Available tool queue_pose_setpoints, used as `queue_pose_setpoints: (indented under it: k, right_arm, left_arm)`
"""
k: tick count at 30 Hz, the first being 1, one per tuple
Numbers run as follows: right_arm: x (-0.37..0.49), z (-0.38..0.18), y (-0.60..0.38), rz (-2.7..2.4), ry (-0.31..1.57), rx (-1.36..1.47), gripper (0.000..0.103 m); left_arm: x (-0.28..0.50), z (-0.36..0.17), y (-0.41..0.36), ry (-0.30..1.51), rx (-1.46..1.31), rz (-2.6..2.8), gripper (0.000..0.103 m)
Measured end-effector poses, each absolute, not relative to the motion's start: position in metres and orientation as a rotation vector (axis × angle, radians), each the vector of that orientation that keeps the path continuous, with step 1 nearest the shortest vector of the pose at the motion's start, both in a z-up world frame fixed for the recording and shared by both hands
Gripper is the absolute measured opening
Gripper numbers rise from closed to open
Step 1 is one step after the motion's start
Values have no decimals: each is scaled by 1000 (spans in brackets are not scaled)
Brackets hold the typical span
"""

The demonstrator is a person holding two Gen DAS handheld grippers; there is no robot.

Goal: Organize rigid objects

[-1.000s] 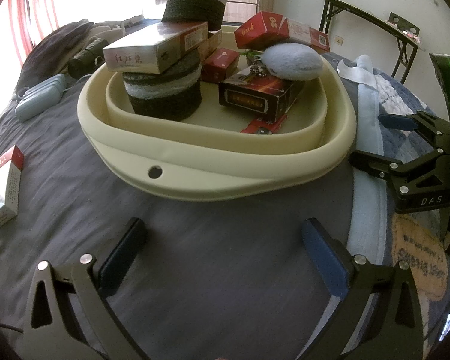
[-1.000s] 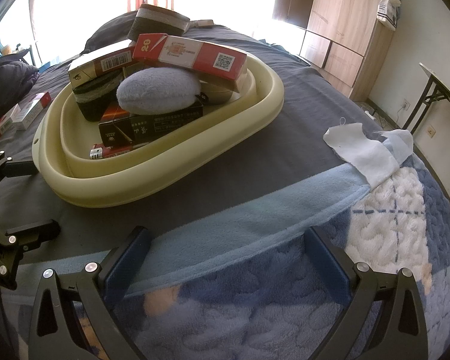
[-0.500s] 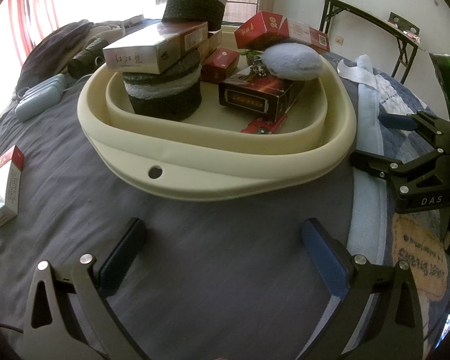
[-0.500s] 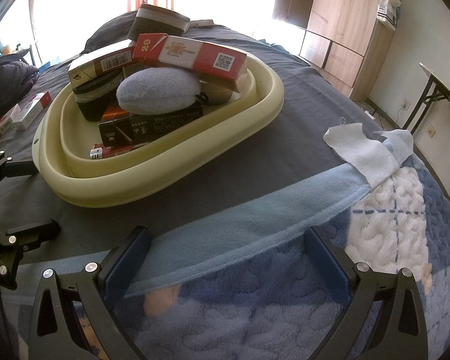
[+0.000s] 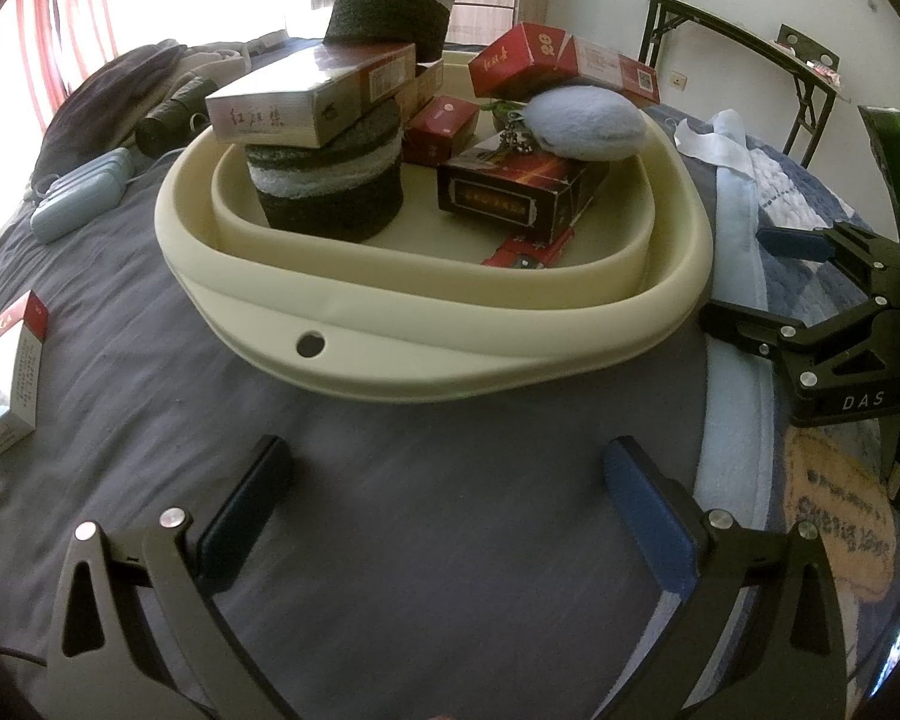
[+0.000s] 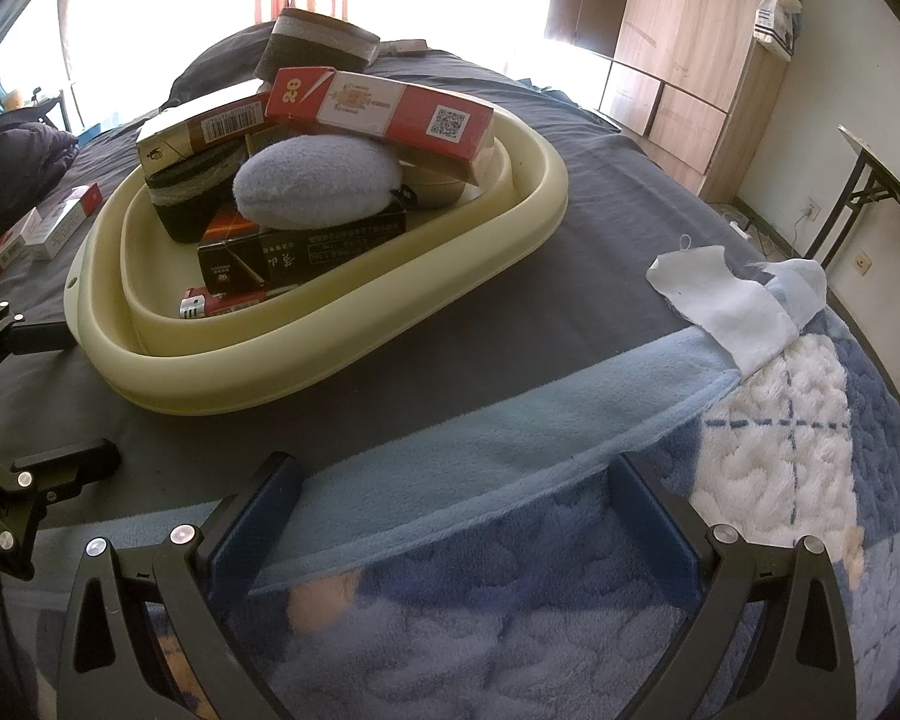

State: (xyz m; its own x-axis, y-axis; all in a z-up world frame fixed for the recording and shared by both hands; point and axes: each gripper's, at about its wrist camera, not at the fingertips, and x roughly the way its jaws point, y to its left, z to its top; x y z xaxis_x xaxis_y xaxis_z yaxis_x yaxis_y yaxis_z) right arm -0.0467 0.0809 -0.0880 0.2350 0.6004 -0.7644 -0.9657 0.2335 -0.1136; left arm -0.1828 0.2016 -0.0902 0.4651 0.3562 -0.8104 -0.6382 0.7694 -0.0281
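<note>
The round cream plastic tub (image 5: 426, 354) sits on the dark grey bed sheet (image 5: 390, 516), piled high with boxes. The long red and white box (image 6: 384, 111) could be knocked off if the pile is bumped. Both the left gripper (image 5: 444, 480) and right gripper (image 6: 456, 498) are held wide, with nothing in them.

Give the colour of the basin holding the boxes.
Cream basin, clearest in the left wrist view.
</note>
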Motion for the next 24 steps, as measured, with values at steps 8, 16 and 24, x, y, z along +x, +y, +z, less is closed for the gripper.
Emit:
queue_pose_setpoints:
  k: [8,16,24]
  right_arm:
    - [-47,-88,81,1192,666,-667,103]
    - [-47,-87,80,1191,665,-668,103]
    - [-48,-86,79,1192,665,-667,103]
  left_arm:
    - [-183,-90,202,897,-351,626,103]
    - [-183,-90,202,897,-351,626,103]
    - [-183,-90,202,897,-351,626,103]
